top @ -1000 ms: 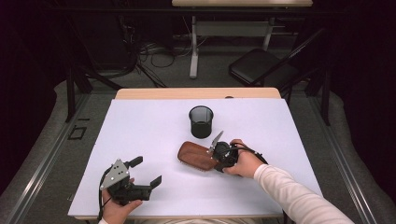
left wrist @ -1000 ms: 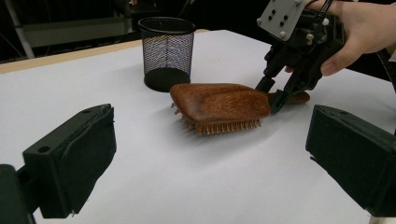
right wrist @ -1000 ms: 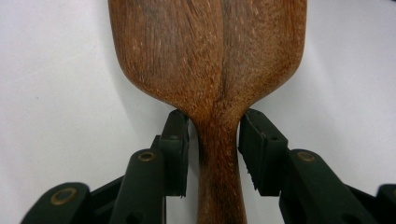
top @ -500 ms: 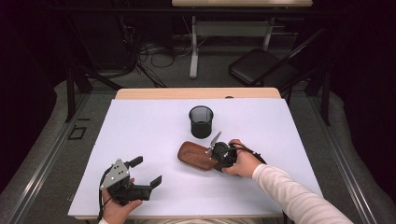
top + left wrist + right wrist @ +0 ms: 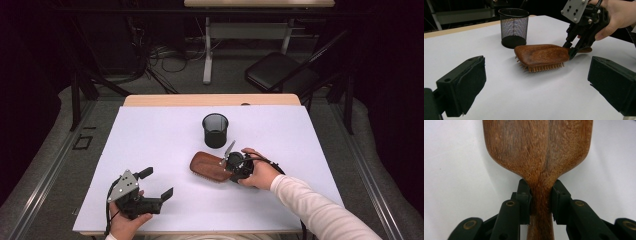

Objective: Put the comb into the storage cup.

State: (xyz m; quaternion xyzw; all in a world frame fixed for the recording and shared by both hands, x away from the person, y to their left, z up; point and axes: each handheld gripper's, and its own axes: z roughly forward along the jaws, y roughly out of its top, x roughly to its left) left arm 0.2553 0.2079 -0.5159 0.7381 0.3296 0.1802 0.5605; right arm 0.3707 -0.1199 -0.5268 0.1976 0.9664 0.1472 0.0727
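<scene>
While your right gripper (image 5: 541, 202) is clamping the neck of the oval brown wooden hairbrush (image 5: 210, 166), having just been closing, its pads are pressing both sides of the handle. Your left gripper (image 5: 157, 184) is hanging wide open with nothing between its jaws, well apart from the brush. Bare white table (image 5: 165, 135) is lying ahead of it. Beyond the brush head, the black mesh cup (image 5: 215, 130) is standing near. Bristles down, the brush is running straight away from your right gripper's jaws.

no text, label or number seems readable on anything here.
</scene>
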